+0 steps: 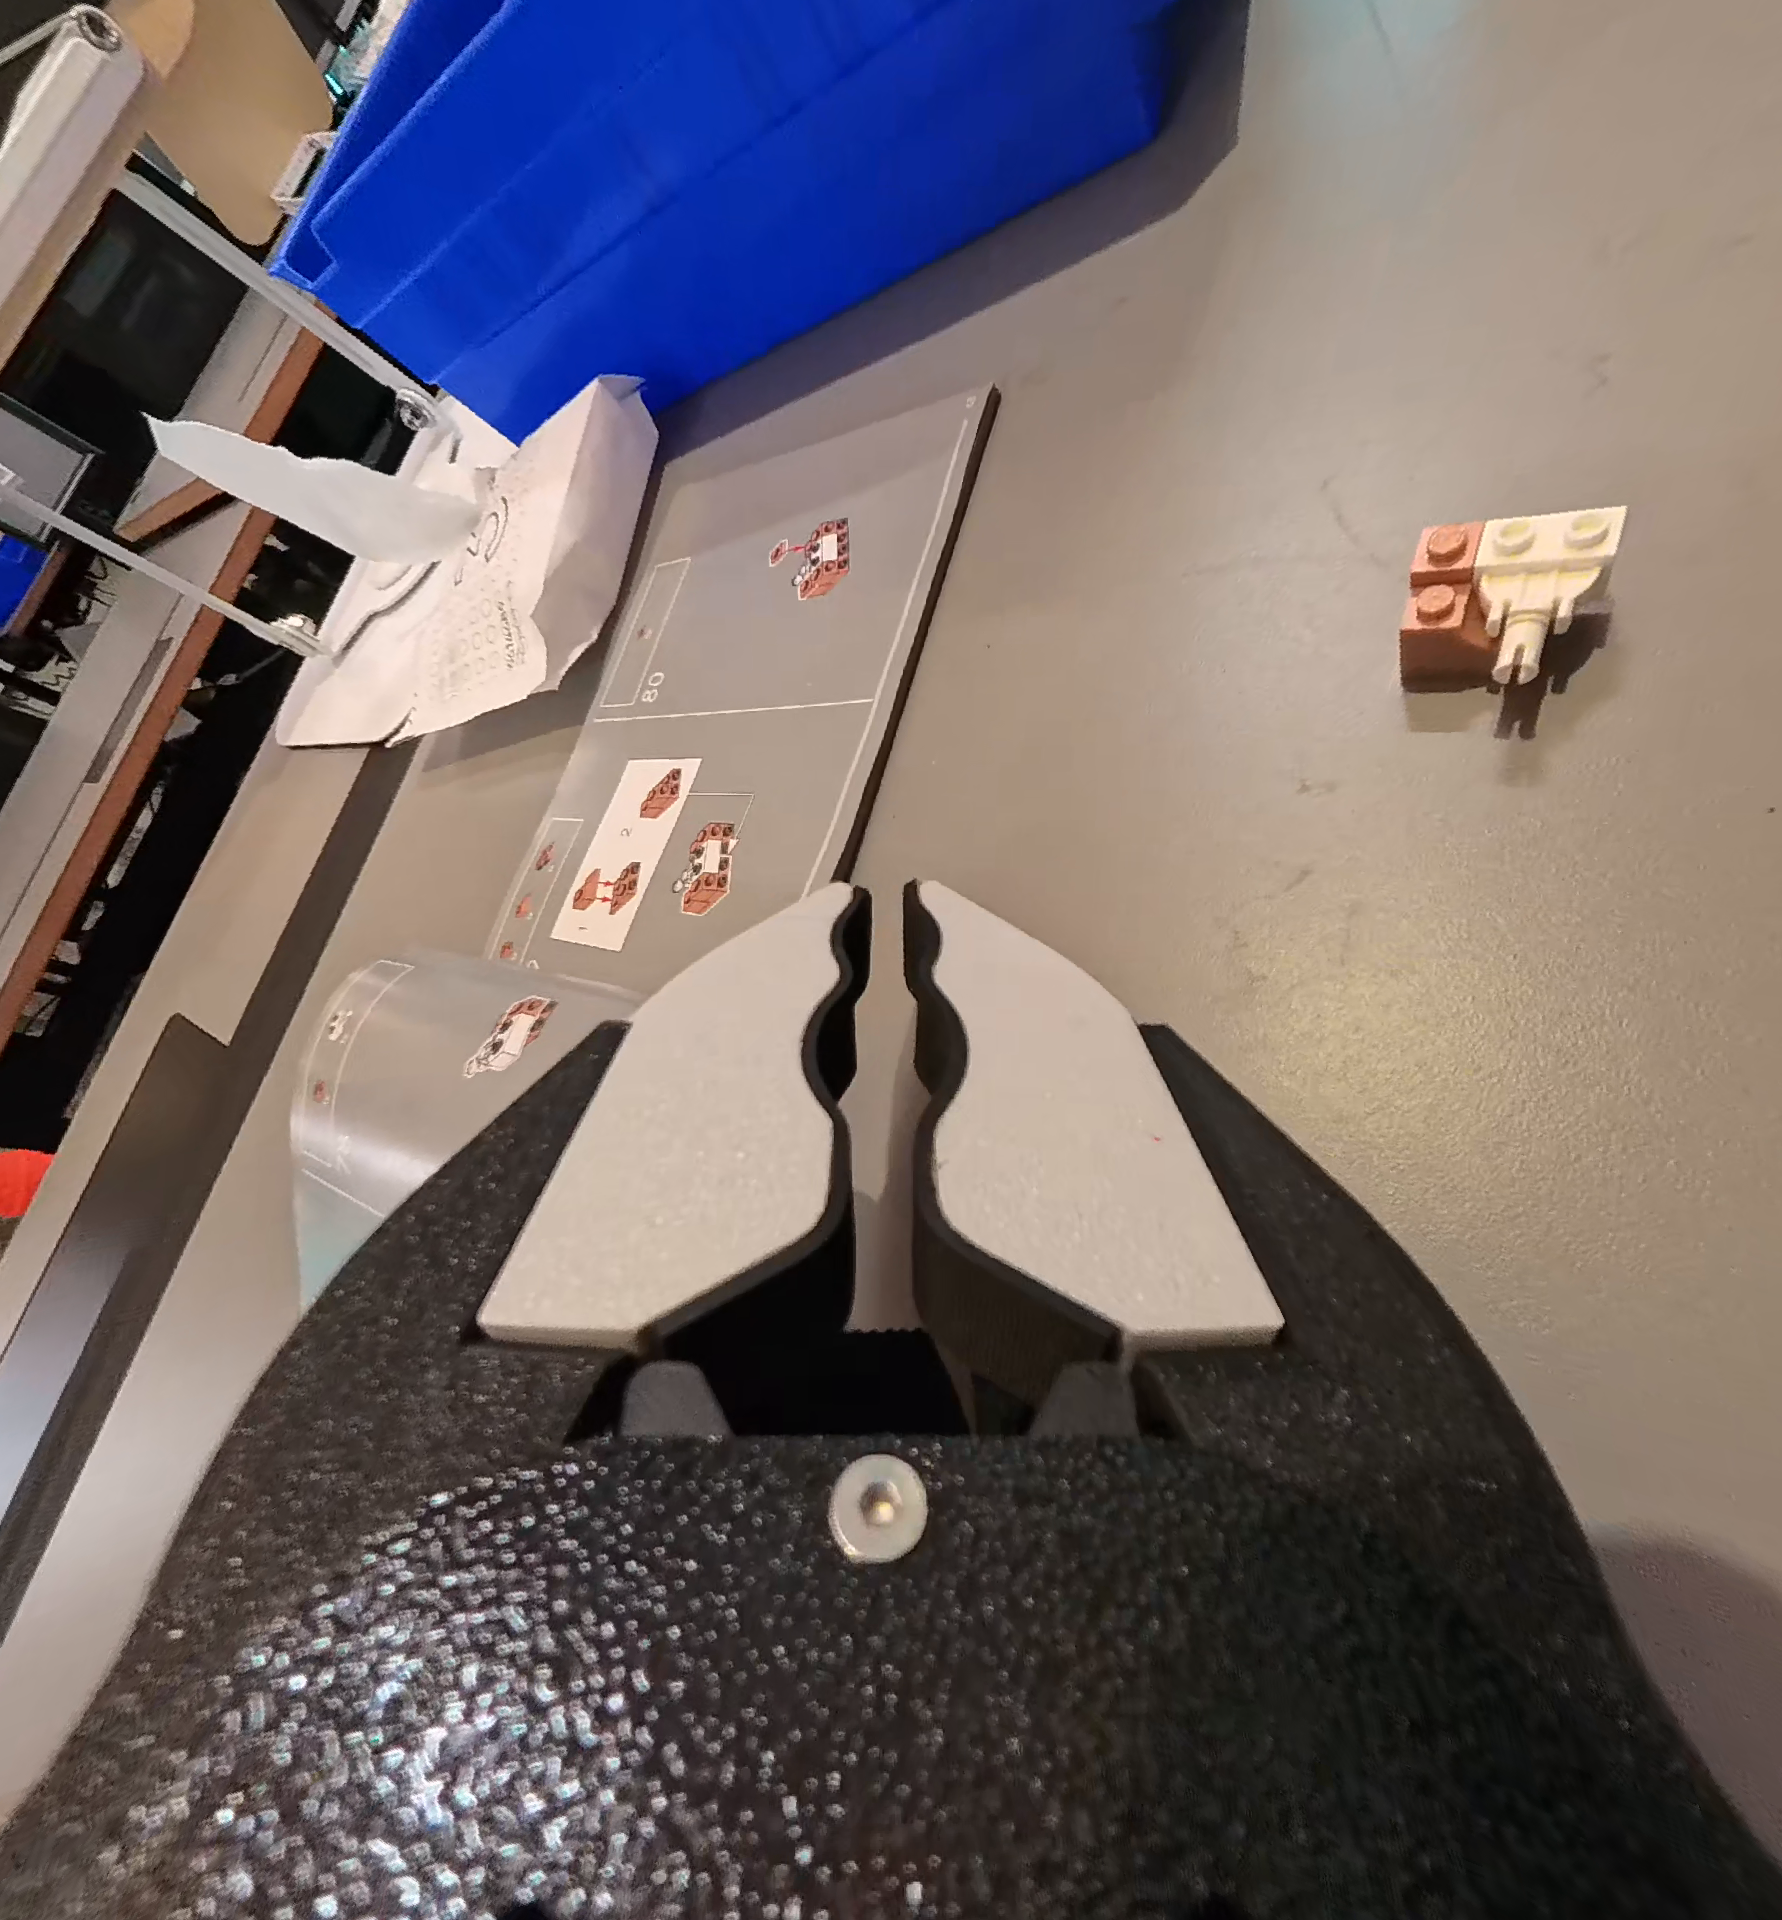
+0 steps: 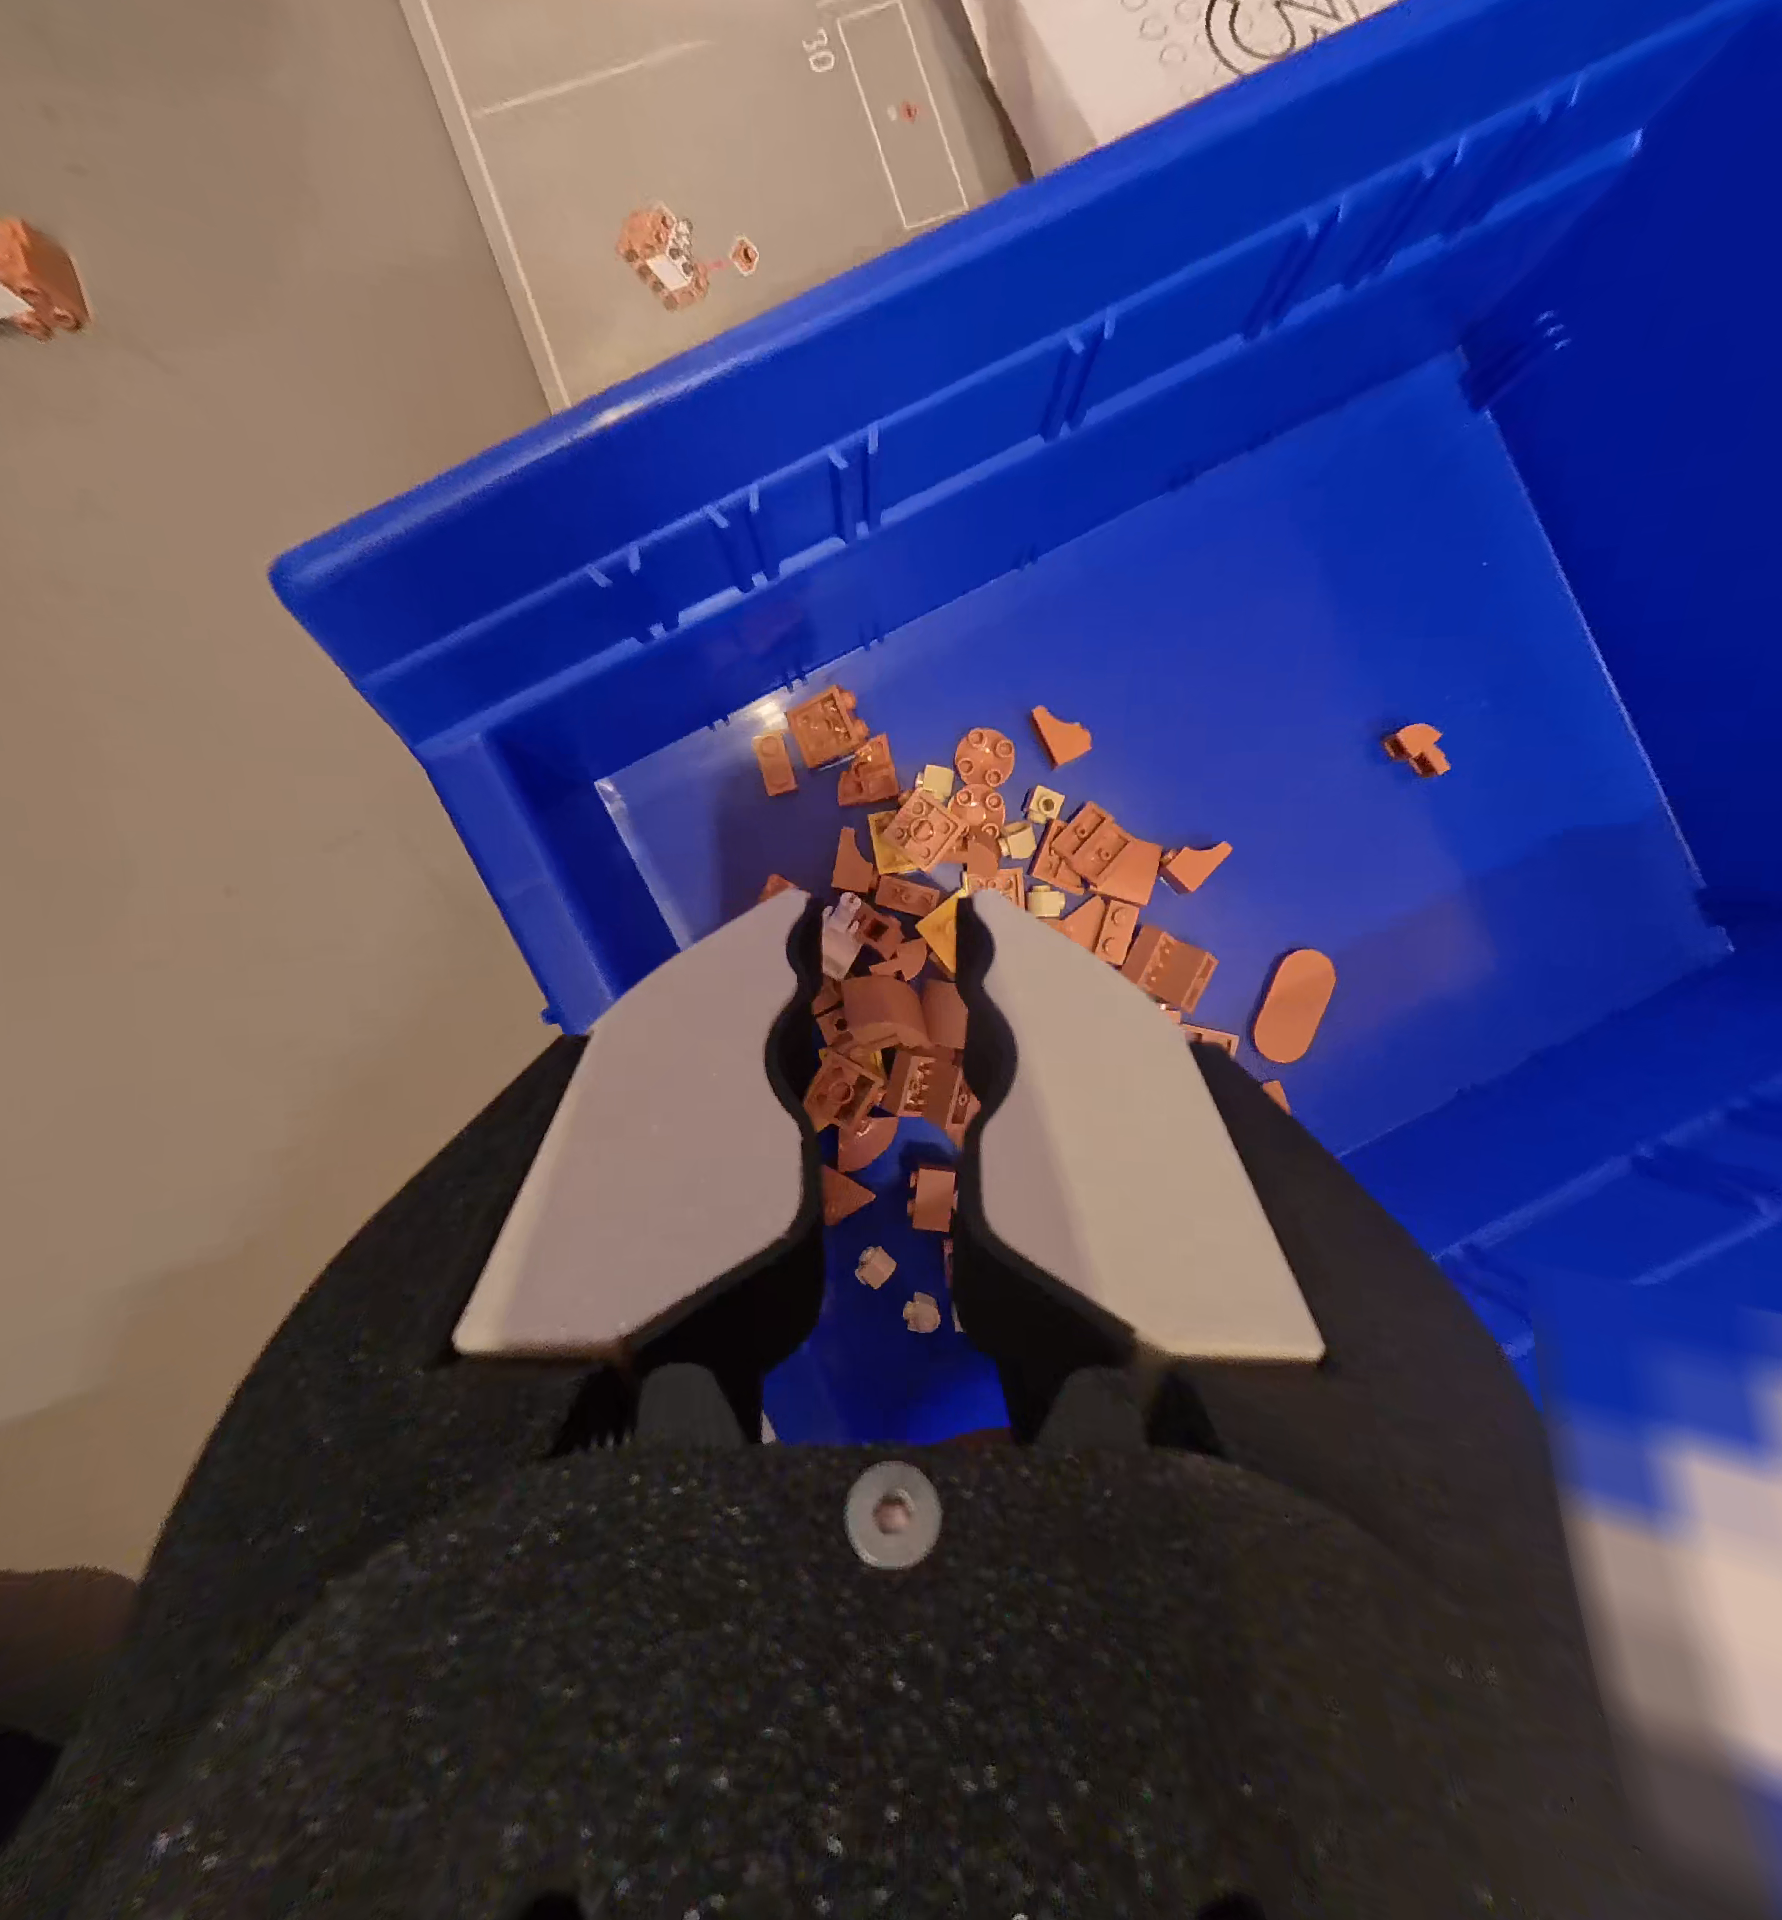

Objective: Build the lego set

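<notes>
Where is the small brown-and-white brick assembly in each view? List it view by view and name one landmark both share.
Left wrist view: brick assembly on the grey table, upper right, beyond the fingertips.
Right wrist view: brick assembly at the far left edge, upper part, on the table.
Shared landmark: the grey instruction sheet beside the blue bin.

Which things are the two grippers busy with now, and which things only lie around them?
At the grippers: right gripper, open, over brown bricks in the blue bin; left gripper, empty, above the table.
Lying apart: brown-and-white brick assembly; instruction sheet; crumpled white paper bag.
</notes>
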### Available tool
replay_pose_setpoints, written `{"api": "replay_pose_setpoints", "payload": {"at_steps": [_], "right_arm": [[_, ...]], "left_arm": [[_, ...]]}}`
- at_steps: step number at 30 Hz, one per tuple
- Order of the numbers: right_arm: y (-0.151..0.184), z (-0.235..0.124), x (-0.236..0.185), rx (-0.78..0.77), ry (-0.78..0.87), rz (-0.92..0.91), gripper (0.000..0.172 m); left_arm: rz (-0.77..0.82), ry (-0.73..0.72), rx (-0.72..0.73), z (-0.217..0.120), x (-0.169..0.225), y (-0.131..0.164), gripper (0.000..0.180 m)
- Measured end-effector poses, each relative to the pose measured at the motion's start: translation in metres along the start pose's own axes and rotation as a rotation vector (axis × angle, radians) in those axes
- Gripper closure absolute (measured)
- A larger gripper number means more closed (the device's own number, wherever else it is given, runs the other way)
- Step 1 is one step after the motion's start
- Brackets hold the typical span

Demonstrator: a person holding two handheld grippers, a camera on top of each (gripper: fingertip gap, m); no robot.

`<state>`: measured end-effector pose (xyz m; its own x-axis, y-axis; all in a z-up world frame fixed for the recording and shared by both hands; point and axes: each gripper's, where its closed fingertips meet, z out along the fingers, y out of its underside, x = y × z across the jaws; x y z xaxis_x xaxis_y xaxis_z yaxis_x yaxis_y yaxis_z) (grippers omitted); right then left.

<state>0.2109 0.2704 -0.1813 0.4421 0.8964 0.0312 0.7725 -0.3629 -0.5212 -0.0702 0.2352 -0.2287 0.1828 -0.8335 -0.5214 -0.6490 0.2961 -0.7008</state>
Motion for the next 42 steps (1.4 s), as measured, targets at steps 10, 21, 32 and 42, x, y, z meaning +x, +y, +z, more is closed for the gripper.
{"api": "replay_pose_setpoints", "payload": {"at_steps": [10, 21, 32, 42], "right_arm": [[0.013, 0.002, -0.005, -0.084, -0.009, -0.019, 0.149], [0.059, 0.029, 0.0, -0.423, 0.002, -0.051, 0.147], [0.049, 0.025, 0.017, -0.396, 0.13, -0.104, 0.152], [0.054, 0.031, -0.015, -0.393, -0.064, -0.138, 0.16]], "left_arm": [[0.005, 0.005, -0.005, 0.0, 0.001, 0.0, 0.175], [0.009, 0.002, -0.012, 0.001, 0.001, 0.001, 0.175], [0.016, 0.008, -0.012, 0.0, 0.003, 0.0, 0.175], [0.026, 0.008, -0.017, 0.0, 0.004, 0.0, 0.175]]}}
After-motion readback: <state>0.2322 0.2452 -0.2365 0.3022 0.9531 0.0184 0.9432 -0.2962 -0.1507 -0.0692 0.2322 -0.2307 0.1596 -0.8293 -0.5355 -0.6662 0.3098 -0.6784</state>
